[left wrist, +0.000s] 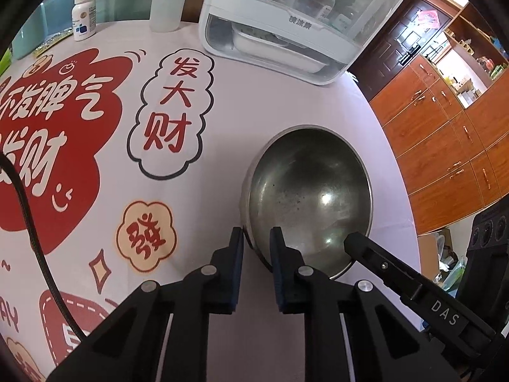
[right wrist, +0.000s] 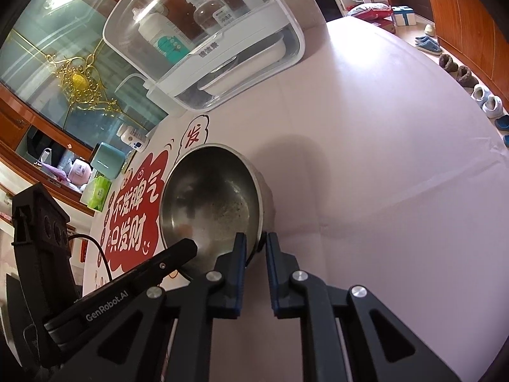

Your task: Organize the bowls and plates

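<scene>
- The table point(left wrist: 197, 102), under a pale cloth with red cartoon lettering, carries everything in view. Its far side holds a white storage cabinet with a clear lid point(left wrist: 296, 22), bottles visible inside, and what looks like a white dish on its lower shelf.
- The steel bowl point(left wrist: 308, 197) sits on the cloth near the table's right edge, well apart from the cabinet. It is round, so it has no long axis. Its mouth faces up, and it seems tipped a little, though the fisheye makes that hard to judge.
- The left gripper point(left wrist: 257, 234) is clenched on the bowl's near-left rim, one pad outside the wall and one inside.
- The right gripper point(right wrist: 255, 238) is likewise clamped on the rim at the opposite side, straddling the thin wall.
- Risks, as I judge them:
  - Both grips are narrow pinches on smooth, curved metal, so a lift could let the rim slide out of the pads.
  - If the hands rise unevenly, the bowl could twist and pivot out of one grip.
  - The table edge is close on the right, so a dropped bowl might roll off.
</scene>
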Demonstrator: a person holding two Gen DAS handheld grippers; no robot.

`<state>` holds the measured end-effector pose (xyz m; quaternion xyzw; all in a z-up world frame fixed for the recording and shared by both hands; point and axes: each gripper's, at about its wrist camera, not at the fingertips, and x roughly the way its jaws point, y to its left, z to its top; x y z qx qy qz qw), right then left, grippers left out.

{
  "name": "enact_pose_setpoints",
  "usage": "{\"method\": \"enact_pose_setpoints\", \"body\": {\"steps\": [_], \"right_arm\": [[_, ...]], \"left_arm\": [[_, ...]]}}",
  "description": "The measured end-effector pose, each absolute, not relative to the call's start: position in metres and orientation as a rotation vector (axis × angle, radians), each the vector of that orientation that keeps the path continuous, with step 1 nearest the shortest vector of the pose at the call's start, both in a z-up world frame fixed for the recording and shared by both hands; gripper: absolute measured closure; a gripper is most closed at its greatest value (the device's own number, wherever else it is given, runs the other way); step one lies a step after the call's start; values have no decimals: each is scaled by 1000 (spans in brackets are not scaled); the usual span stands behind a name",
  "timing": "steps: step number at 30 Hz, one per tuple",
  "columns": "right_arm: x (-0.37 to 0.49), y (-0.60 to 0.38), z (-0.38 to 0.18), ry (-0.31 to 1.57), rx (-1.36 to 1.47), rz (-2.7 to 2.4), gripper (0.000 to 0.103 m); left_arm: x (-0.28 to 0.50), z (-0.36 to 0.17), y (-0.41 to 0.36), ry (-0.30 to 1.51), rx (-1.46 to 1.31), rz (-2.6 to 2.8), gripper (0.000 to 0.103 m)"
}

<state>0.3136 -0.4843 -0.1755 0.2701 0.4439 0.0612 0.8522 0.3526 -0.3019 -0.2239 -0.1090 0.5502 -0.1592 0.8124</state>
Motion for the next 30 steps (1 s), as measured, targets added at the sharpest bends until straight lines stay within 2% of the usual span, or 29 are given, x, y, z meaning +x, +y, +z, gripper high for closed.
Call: {"method": "enact_pose_setpoints", "body": {"steps": [11,30], "right_arm": [[284,-474,-172,978,545,126,91],[194,-435,-147,1020,501,142,91]], "left_arm": [[325,-223,-299,1218,-197,-338,88],[235,-186,-269,1235,-158,-361,88]]}}
